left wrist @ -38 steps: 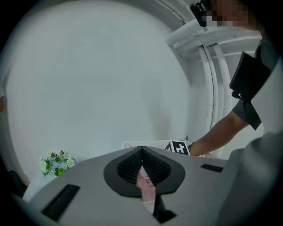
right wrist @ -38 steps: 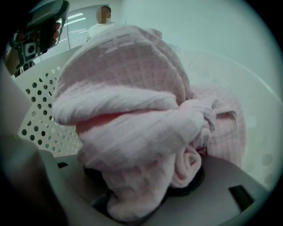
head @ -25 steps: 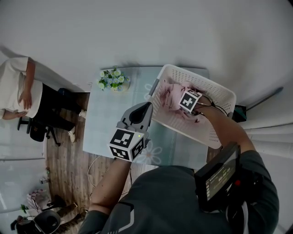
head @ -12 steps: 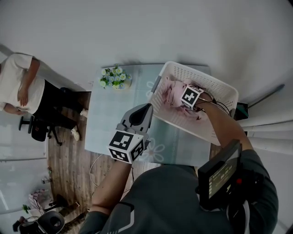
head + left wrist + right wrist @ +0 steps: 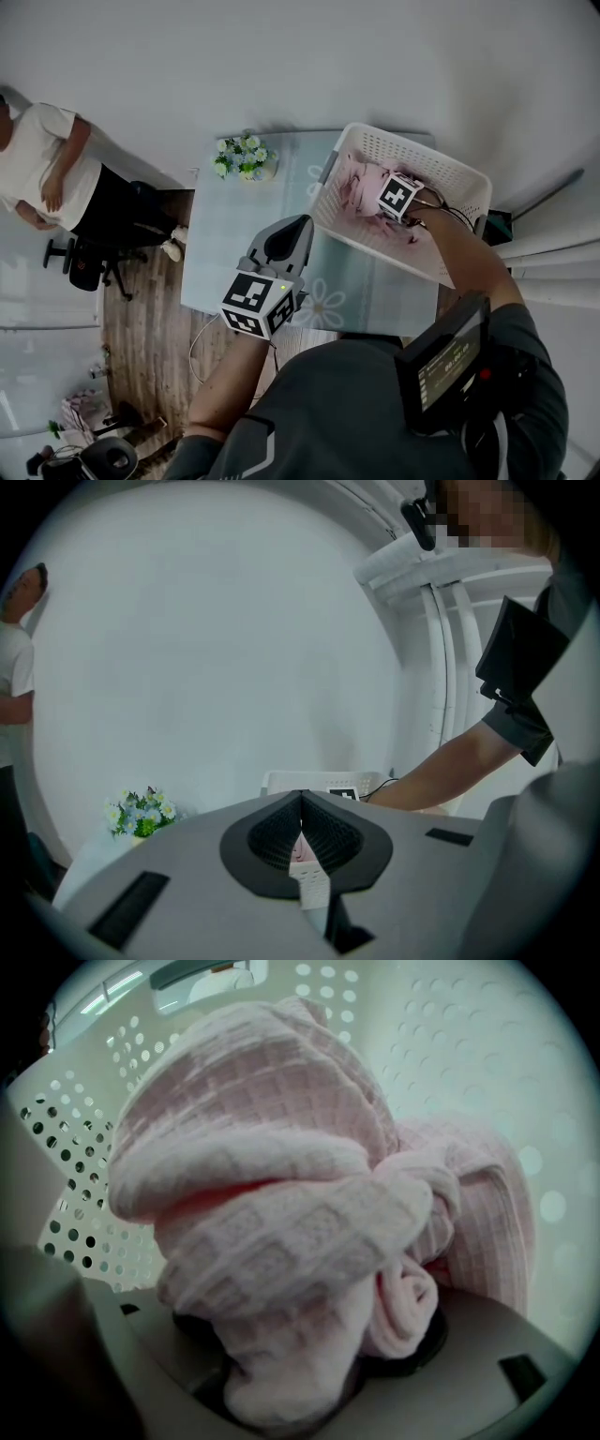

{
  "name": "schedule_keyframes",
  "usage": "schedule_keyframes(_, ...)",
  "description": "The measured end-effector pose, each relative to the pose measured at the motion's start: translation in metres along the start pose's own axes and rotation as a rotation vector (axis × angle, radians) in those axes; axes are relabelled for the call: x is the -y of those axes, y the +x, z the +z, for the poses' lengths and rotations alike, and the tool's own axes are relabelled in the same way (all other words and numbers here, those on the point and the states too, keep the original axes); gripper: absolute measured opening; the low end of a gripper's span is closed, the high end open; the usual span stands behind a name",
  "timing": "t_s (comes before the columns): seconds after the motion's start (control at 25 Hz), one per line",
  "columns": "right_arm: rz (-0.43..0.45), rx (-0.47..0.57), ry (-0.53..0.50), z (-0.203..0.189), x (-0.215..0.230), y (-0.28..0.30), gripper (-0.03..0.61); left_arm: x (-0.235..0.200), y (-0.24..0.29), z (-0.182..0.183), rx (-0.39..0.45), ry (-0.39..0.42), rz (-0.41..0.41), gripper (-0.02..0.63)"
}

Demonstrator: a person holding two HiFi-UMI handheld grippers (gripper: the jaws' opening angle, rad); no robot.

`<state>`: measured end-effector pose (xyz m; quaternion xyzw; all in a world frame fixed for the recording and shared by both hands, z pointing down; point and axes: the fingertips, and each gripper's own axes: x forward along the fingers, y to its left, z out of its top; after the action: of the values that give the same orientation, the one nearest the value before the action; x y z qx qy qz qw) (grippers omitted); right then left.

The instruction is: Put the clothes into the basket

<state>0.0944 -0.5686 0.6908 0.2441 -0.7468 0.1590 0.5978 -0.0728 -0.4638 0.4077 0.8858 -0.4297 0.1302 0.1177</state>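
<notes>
Looking down from the head view, the white basket (image 5: 441, 155) sits at the desk's (image 5: 234, 253) 2 o'clock corner. The pink clothes (image 5: 354, 183) lie inside it under the right claw (image 5: 398, 197), and the left claw (image 5: 298, 225) hovers over mid-desk. The left gripper view shows its jaws pressed together and empty (the basket peeks beyond). Only the right gripper view shows the right claw's jaws opening, the clothes bunched between them against the basket's perforated wall.

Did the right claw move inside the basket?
No. Right claw stays at the basket's middle, jaws opening round the pink cloth.
</notes>
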Motion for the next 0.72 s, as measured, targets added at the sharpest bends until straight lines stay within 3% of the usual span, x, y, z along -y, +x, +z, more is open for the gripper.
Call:
schedule_keyframes(0.2, -0.011, -0.027, 0.013, -0.008, -0.002, -0.01, 0.385, -0.008, -0.02, 0.003, 0.023, 0.007, 0.021, 0.009)
schedule_keyframes(0.44, -0.088, 0.022, 0.0, 0.0, -0.002, -0.053, 0.391, -0.006, -0.04, 0.004, 0.055, -0.006, 0.013, 0.009)
schedule_keyframes(0.72, -0.223, 0.272, 0.072, 0.033, -0.009, -0.155, 0.391, 0.008, -0.063, 0.01, 0.123, -0.017, -0.029, 0.009)
